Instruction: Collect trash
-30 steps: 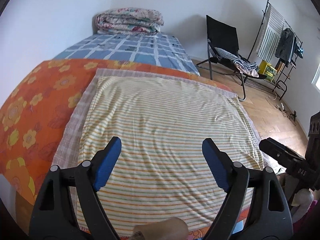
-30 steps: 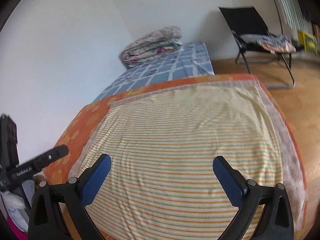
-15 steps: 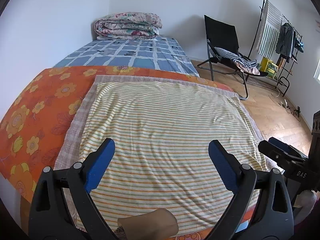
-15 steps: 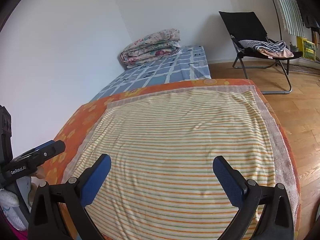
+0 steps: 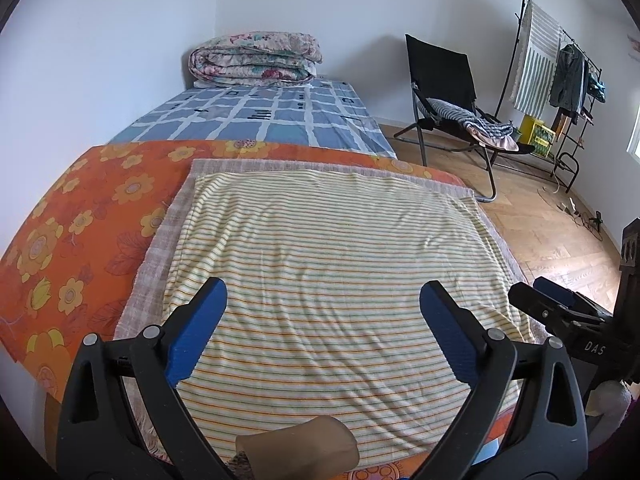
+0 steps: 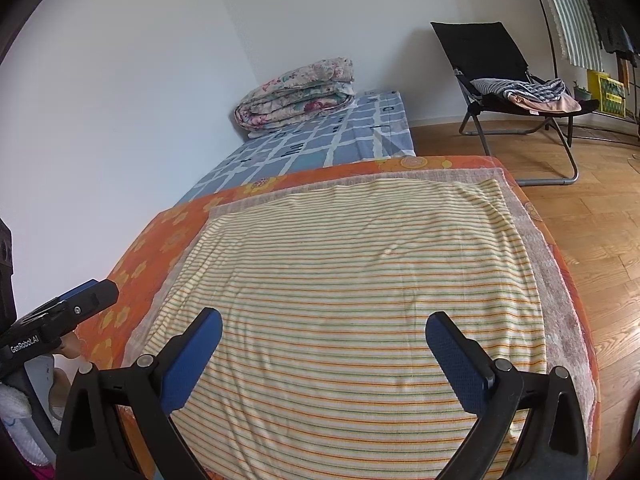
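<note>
Both grippers hovered over the near end of the striped cloth (image 5: 332, 248) on the bed (image 5: 80, 232). Left gripper (image 5: 321, 286): fingers spread wide, nothing between them. Right gripper (image 6: 324, 316): same, spread and empty.

The only trash candidate I could see was a tan roll-shaped thing (image 5: 296, 446) lying at the near edge of the striped cloth, under and behind the left fingers. It looked like a cardboard tube, but it was cropped by the frame edge, so I couldn't be sure. The right wrist view didn't show it. The rest of the cloth was bare in both views. There were small bits on the floor (image 5: 572, 210) far right of the cloth, too small to tell whether litter or cables. No bin or bag was in either view.

My read: if the roll was the target, the left gripper was overshooting it.

How I'd have done the pick:
- Pull the left gripper back toward the near edge of the cloth and tilt it down until the roll sits centred between the fingers.
- Grip across the short axis, mid-length. It's light and probably hollow, so close gently to avoid crushing it.
- Keep the fingertips just above the cloth, since loose fabric could get pinched along with the roll.
- Keep the right gripper off to the right side of the cloth, out of the way.
</note>
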Demonstrator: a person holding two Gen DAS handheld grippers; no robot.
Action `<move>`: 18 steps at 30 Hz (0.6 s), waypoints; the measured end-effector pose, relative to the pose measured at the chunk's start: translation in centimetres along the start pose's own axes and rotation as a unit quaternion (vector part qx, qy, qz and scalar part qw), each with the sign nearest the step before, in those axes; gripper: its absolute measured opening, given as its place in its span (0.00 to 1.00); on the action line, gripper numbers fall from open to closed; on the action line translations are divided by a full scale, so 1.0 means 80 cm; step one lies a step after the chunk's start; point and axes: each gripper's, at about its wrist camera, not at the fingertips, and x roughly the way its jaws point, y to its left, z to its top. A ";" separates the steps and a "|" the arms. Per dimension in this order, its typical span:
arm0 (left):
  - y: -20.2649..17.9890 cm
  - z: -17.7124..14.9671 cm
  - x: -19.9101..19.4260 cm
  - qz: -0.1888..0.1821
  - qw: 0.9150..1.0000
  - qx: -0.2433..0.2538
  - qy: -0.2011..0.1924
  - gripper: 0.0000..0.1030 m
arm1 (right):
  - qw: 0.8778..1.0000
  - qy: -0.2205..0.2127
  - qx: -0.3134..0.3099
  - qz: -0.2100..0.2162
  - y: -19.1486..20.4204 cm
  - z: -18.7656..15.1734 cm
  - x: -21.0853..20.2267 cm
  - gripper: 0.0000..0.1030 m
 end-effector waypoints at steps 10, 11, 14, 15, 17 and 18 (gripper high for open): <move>0.000 -0.001 -0.004 -0.001 1.000 0.002 -0.003 0.97 | 1.000 0.004 0.004 -0.002 0.002 0.000 -0.002 1.00; 0.000 0.000 -0.005 -0.001 1.000 0.002 -0.003 0.97 | 1.000 0.005 0.005 -0.002 0.001 0.000 -0.002 1.00; 0.000 -0.001 -0.005 0.000 1.000 0.003 -0.004 0.97 | 1.000 0.005 0.006 -0.003 0.002 0.000 0.001 1.00; 0.000 0.000 -0.005 0.000 1.000 0.003 -0.005 0.97 | 1.000 0.005 0.006 -0.003 0.002 0.000 0.001 1.00; 0.000 0.000 -0.005 0.000 1.000 0.003 -0.005 0.97 | 1.000 0.006 0.006 -0.003 0.002 0.000 0.001 1.00; 0.000 0.000 -0.006 -0.001 1.000 0.003 -0.005 0.97 | 1.000 0.005 0.006 -0.003 0.002 0.000 0.000 1.00</move>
